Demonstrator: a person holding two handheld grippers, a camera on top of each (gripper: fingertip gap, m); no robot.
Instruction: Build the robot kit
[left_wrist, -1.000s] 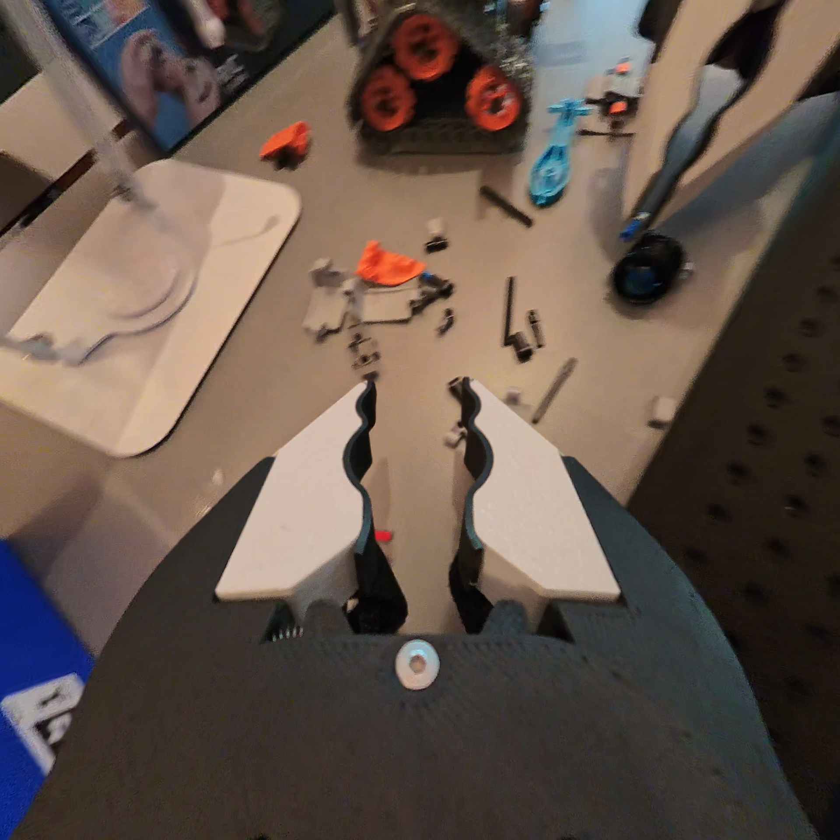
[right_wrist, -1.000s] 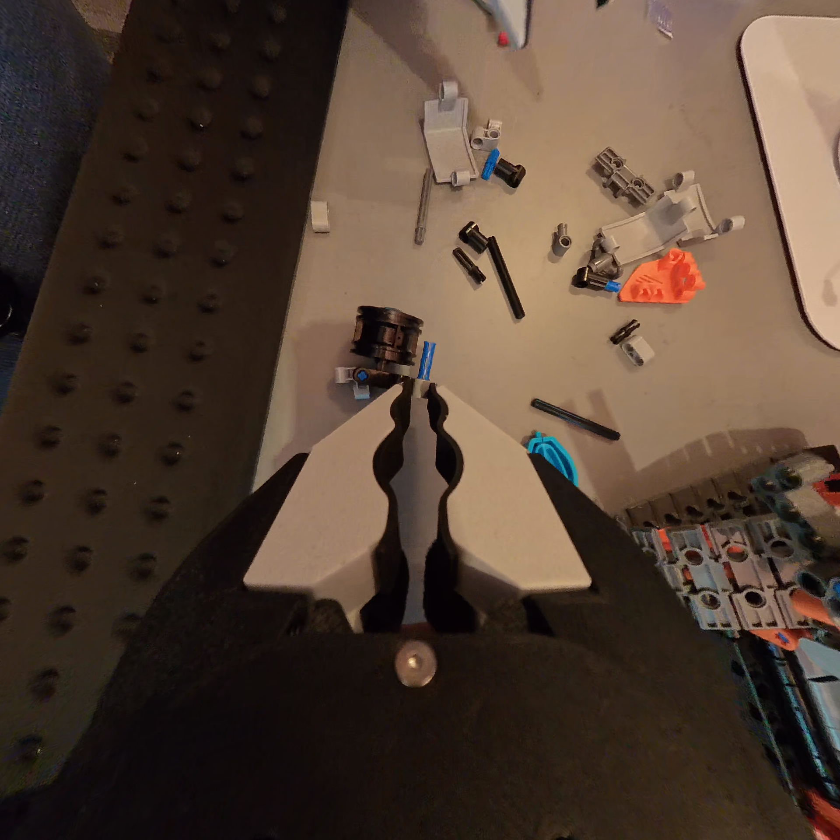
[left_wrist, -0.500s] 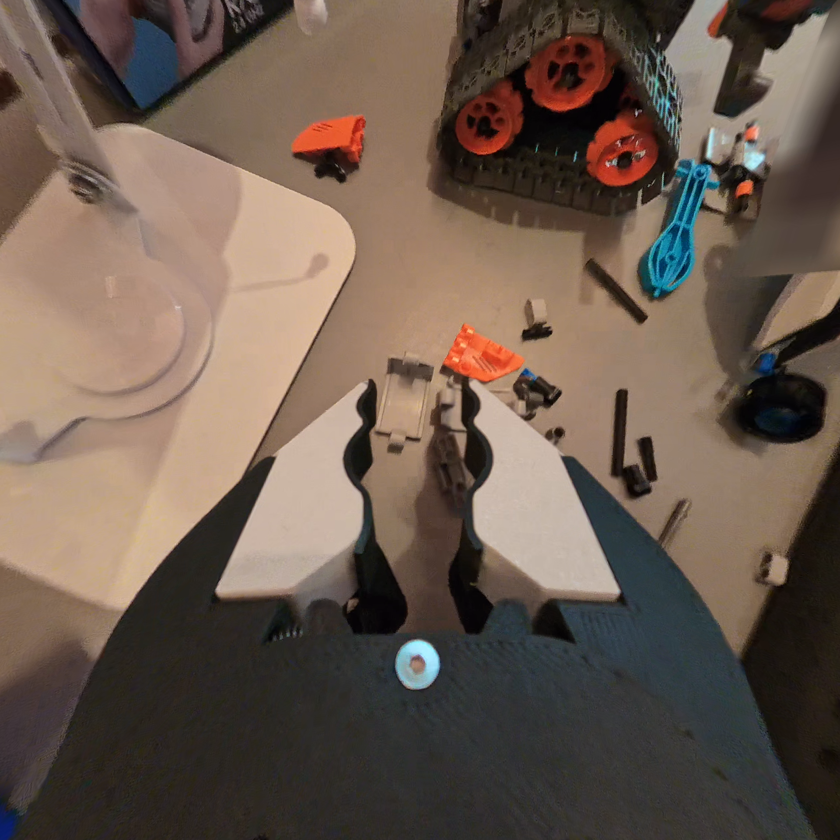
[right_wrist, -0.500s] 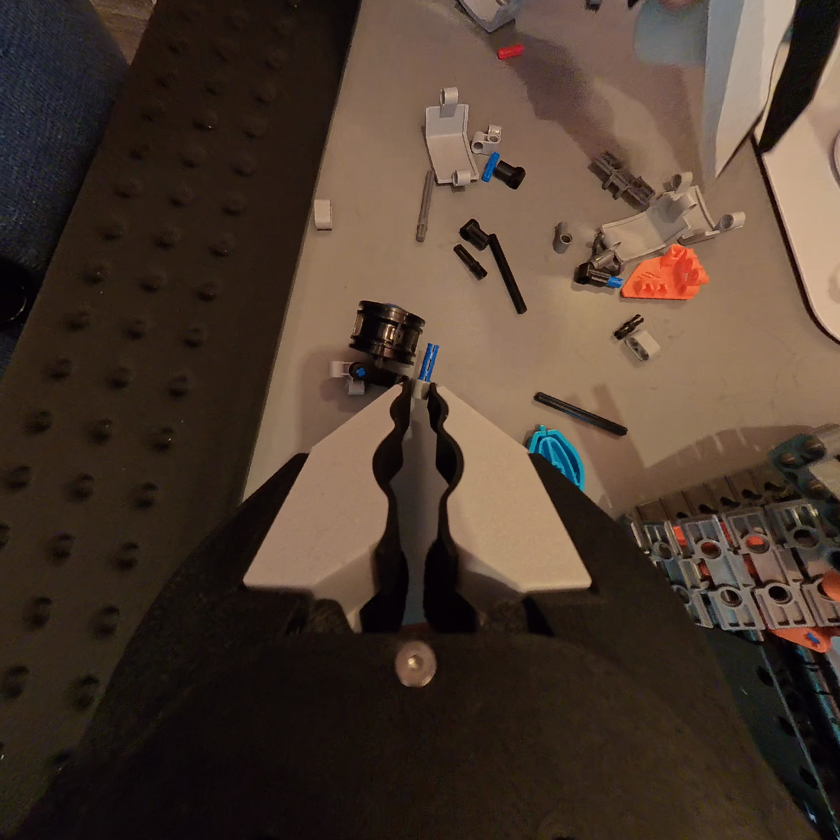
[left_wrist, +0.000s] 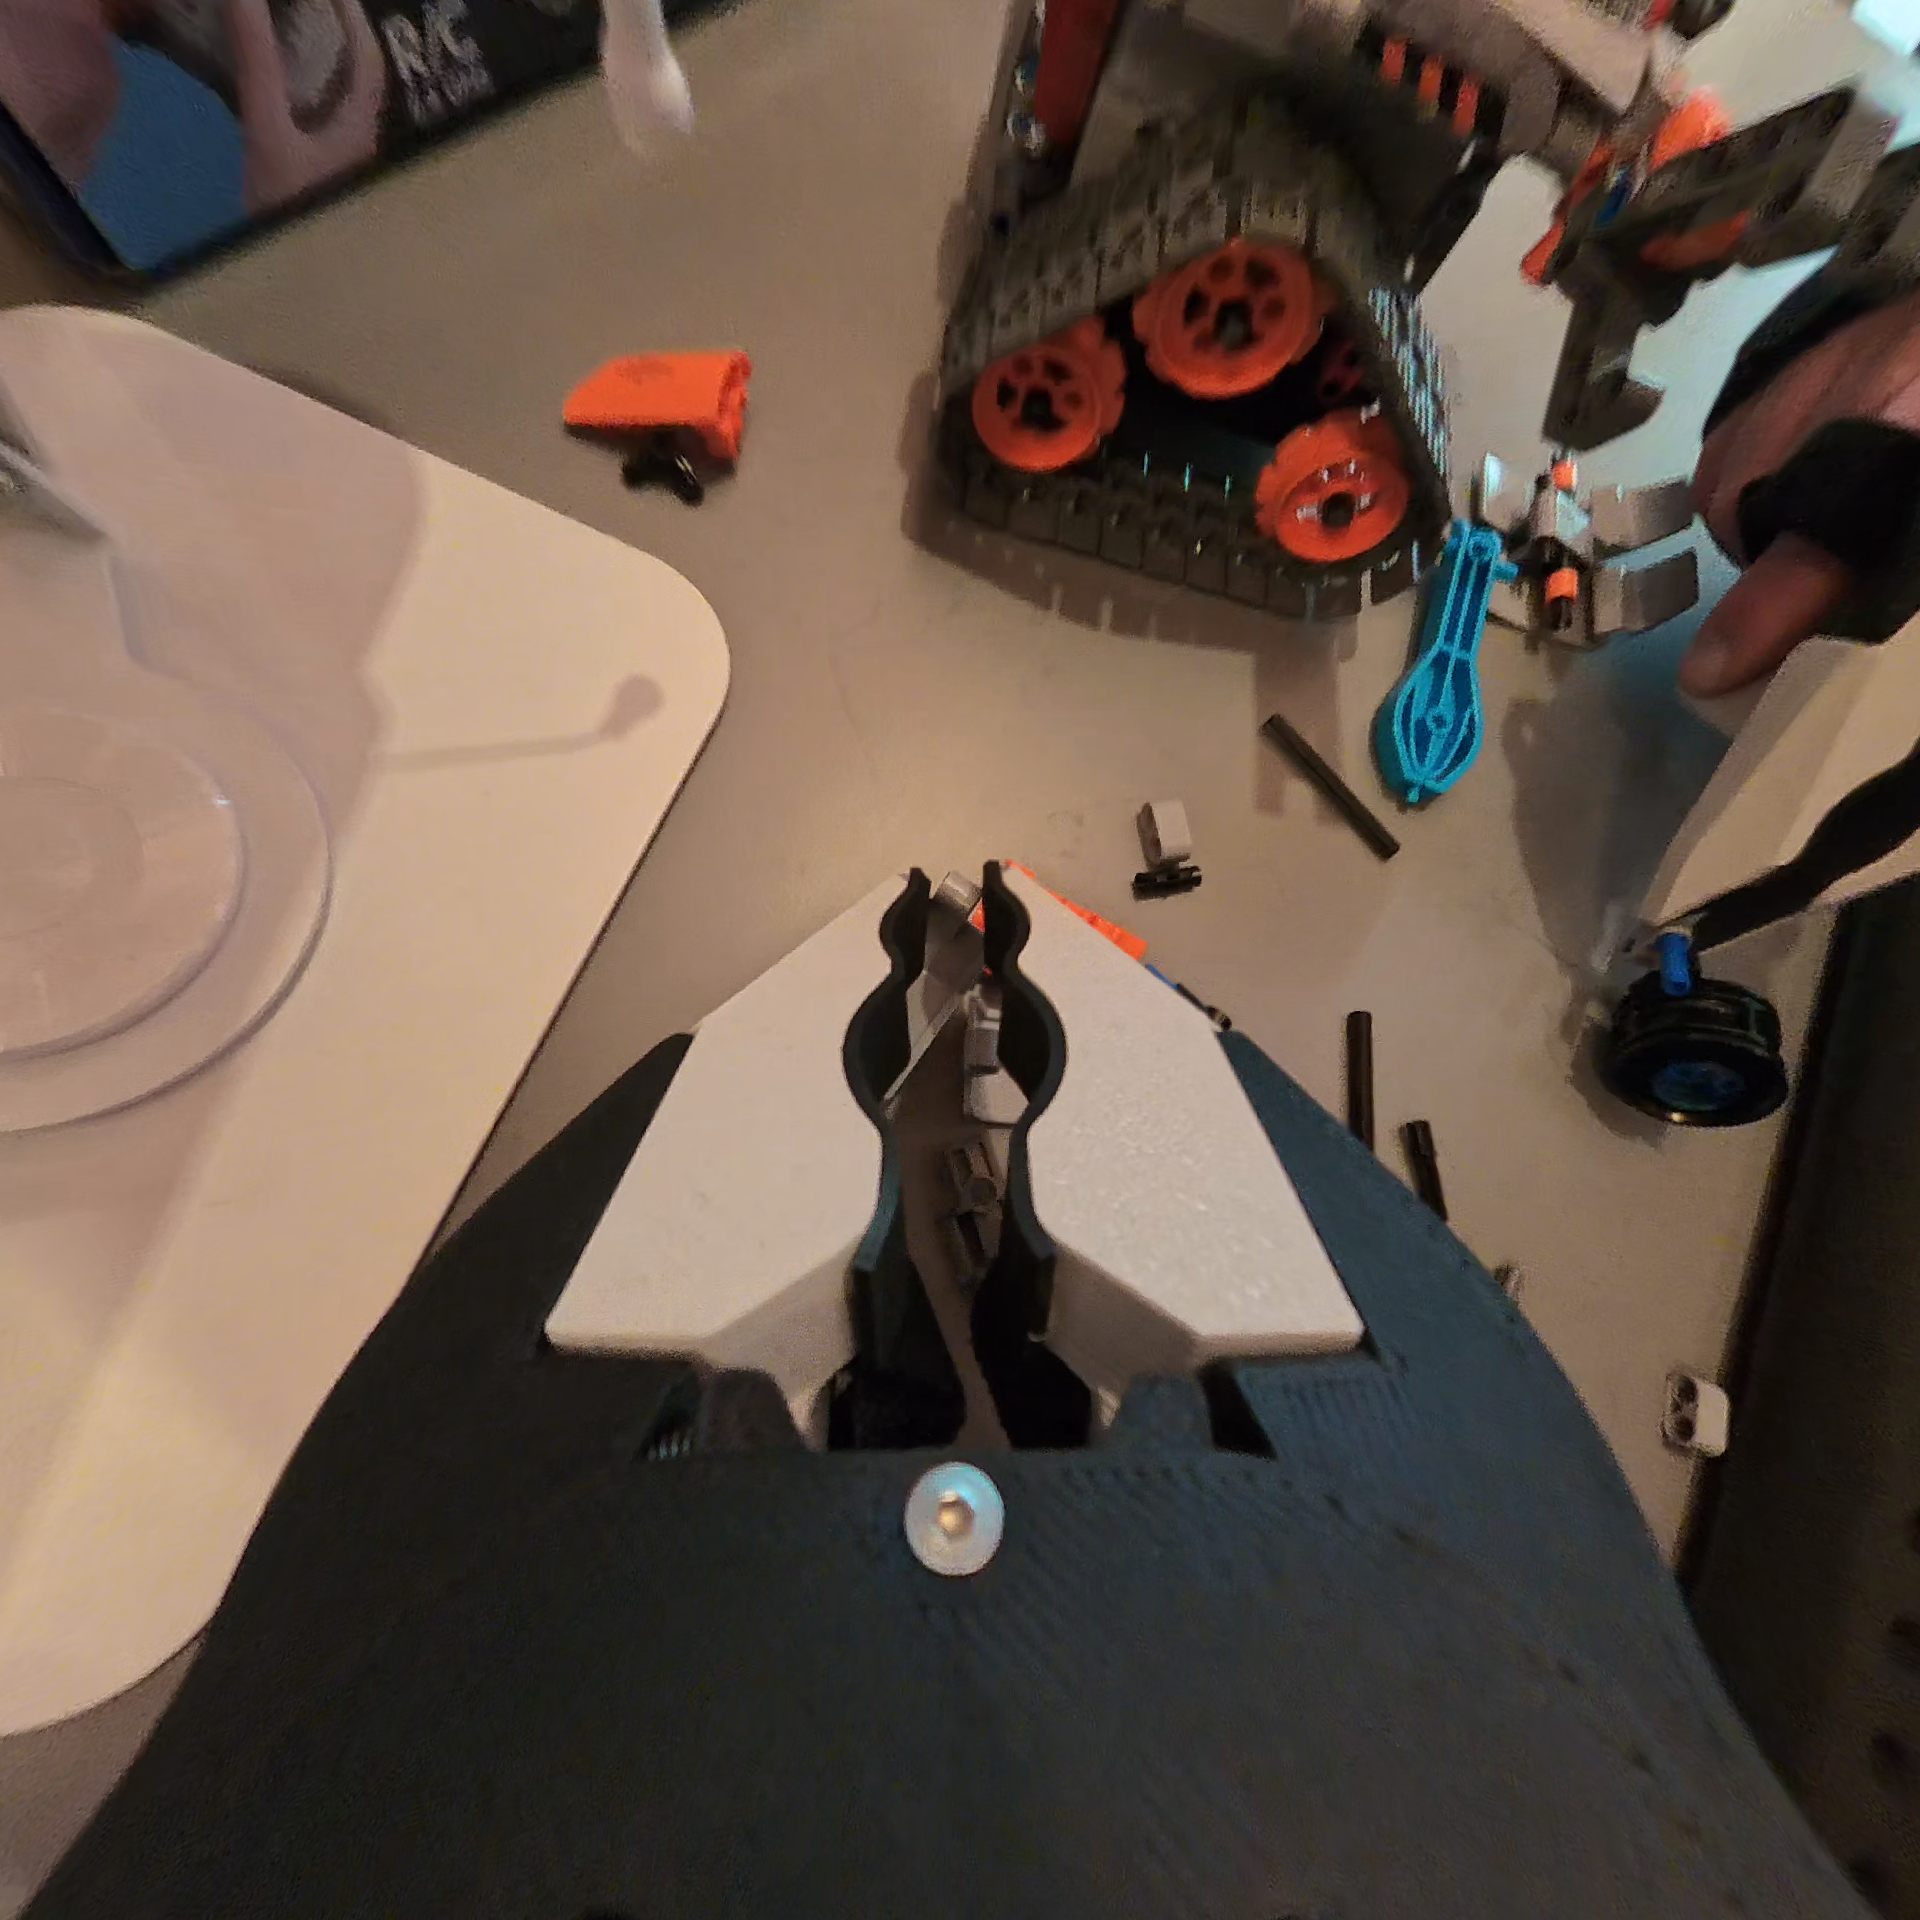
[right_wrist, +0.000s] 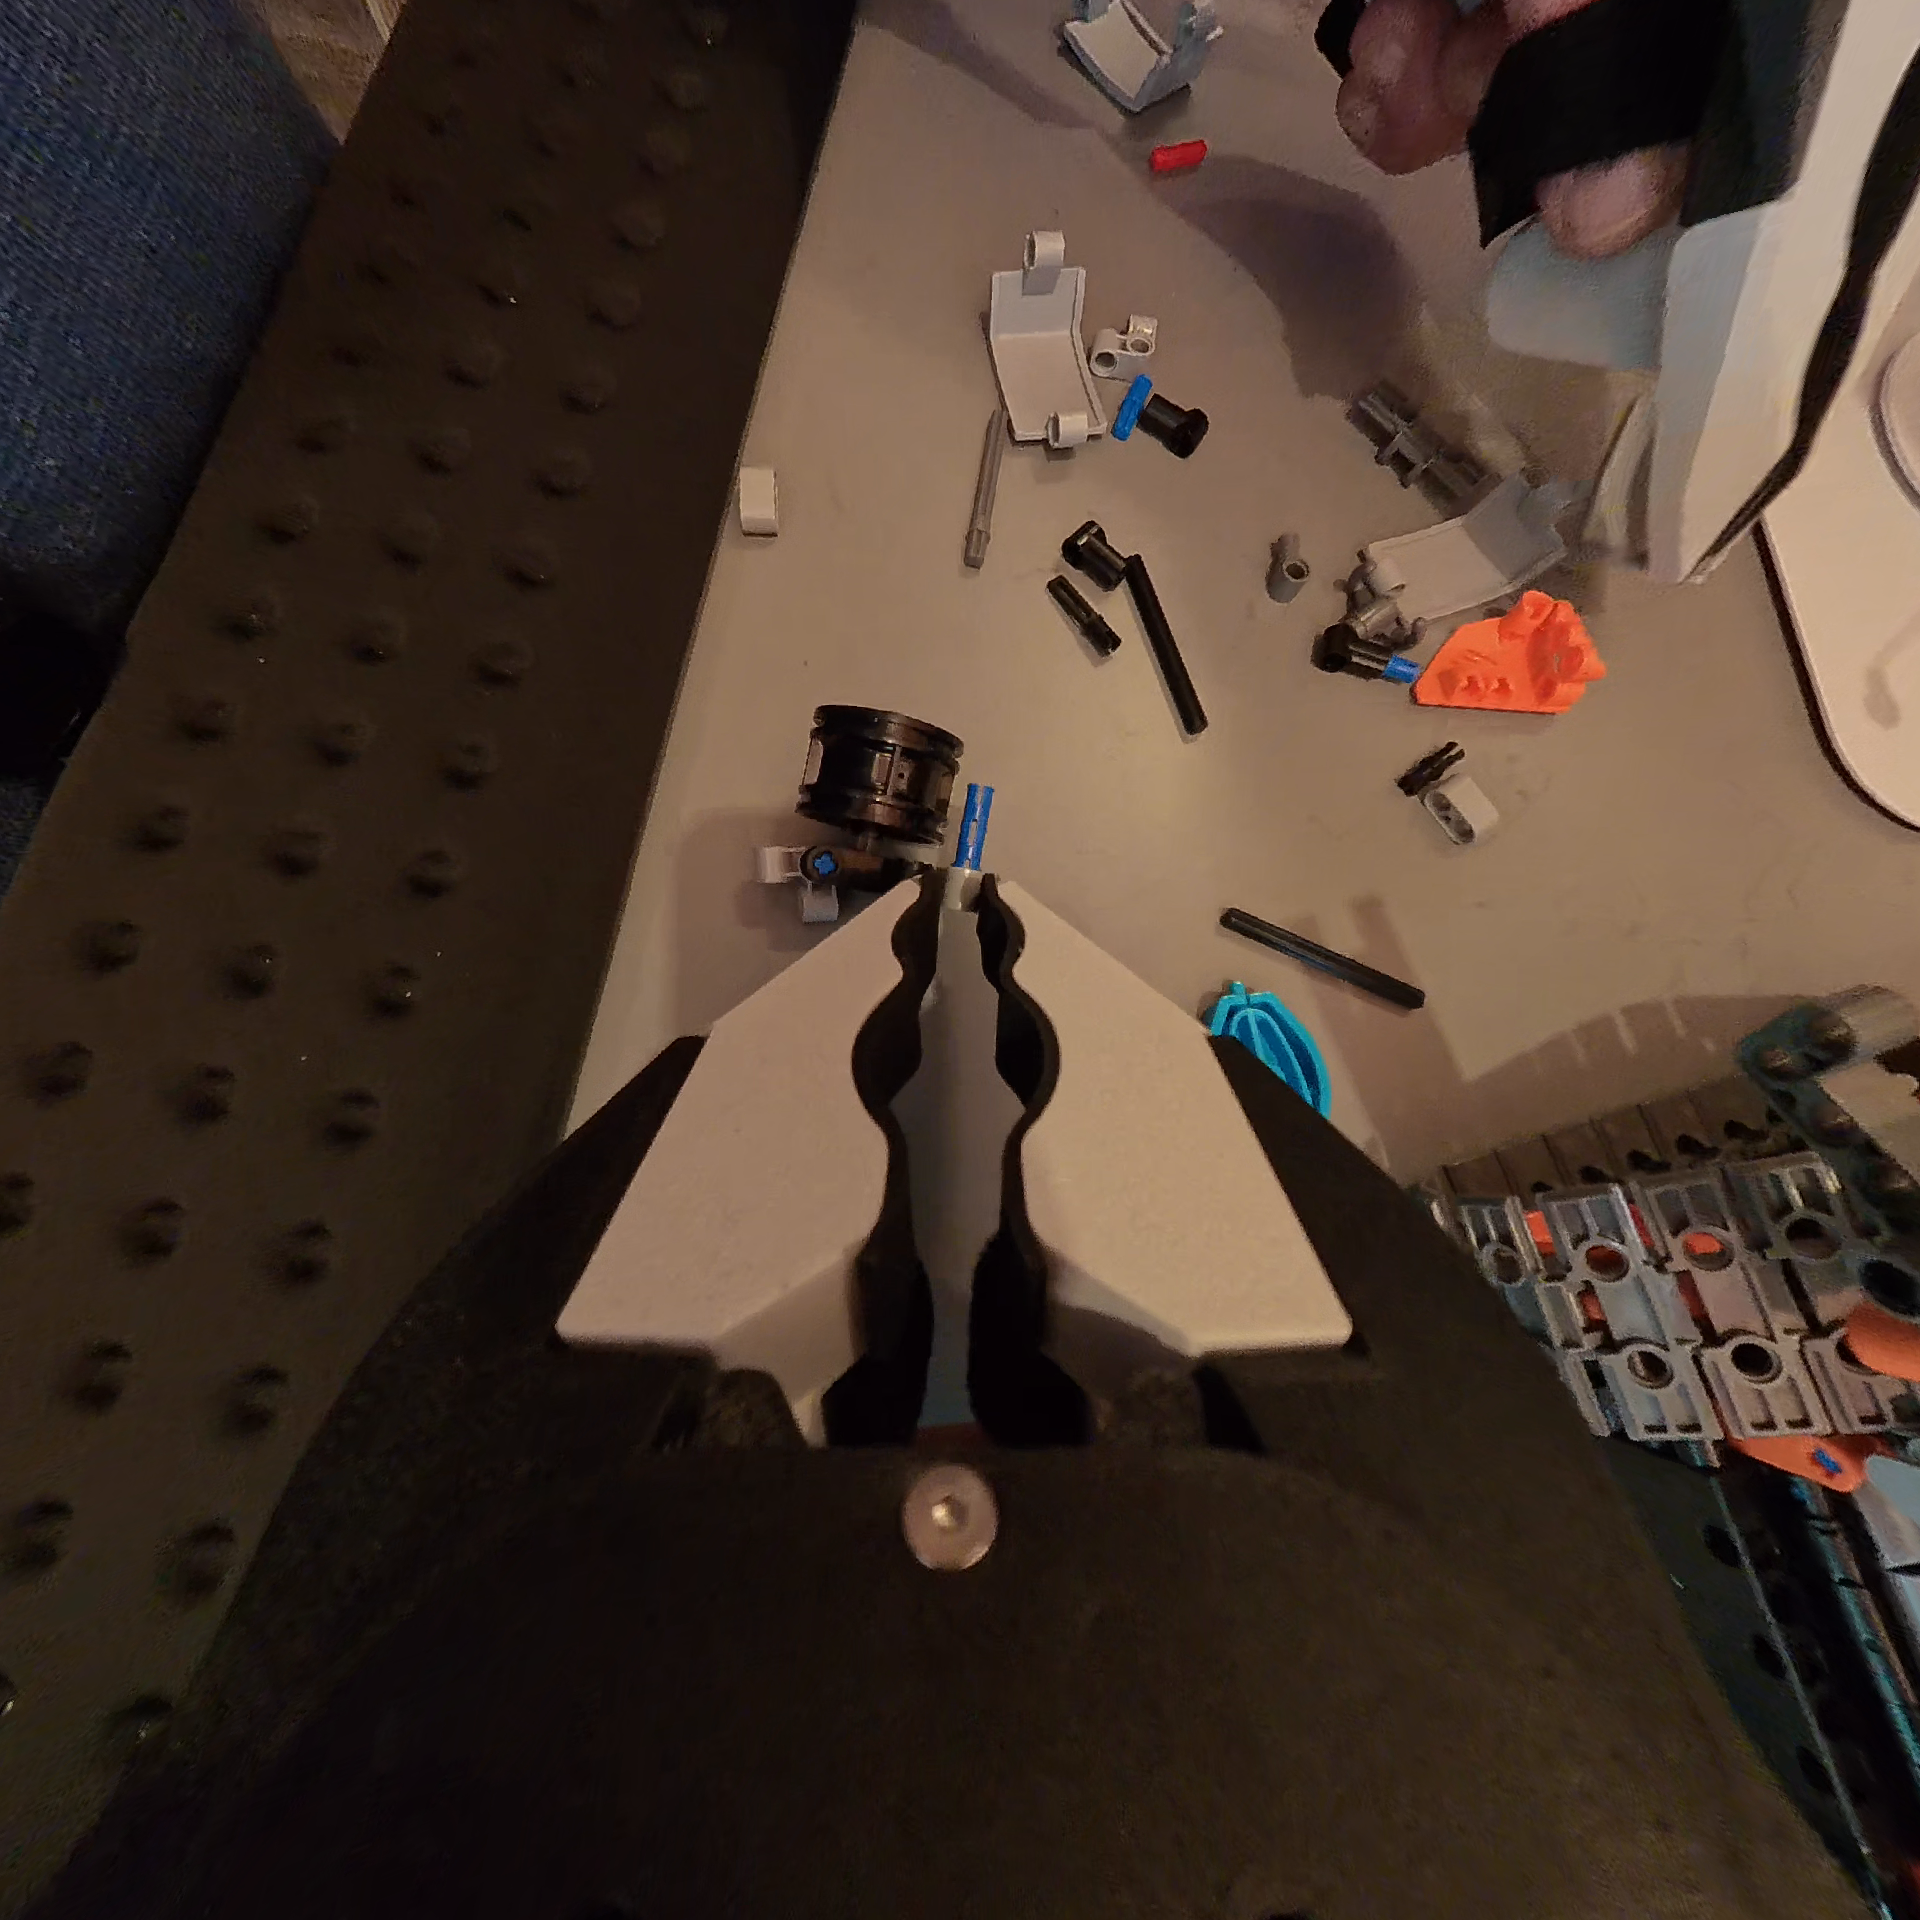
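Grey curved panel (left_wrist: 940, 997) lies on the table (left_wrist: 883, 727), pinched between the narrowed left gripper (left_wrist: 951, 883) jaws. Right gripper (right_wrist: 958, 883) clamps a small grey connector (right_wrist: 962, 886) carrying a blue pin (right_wrist: 974, 826), just beside the black wheel (right_wrist: 881, 769).

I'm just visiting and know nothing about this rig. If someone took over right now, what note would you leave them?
Left hand-held gripper: closed on a grey curved panel, which lies beside an orange wedge.
Right hand-held gripper: closed on a small grey connector with a blue pin, next to a black wheel.
Loose black axles and grey bits are scattered on the table. The tracked model stands at the far side.
Whether either piece is lifted off the table cannot be told.
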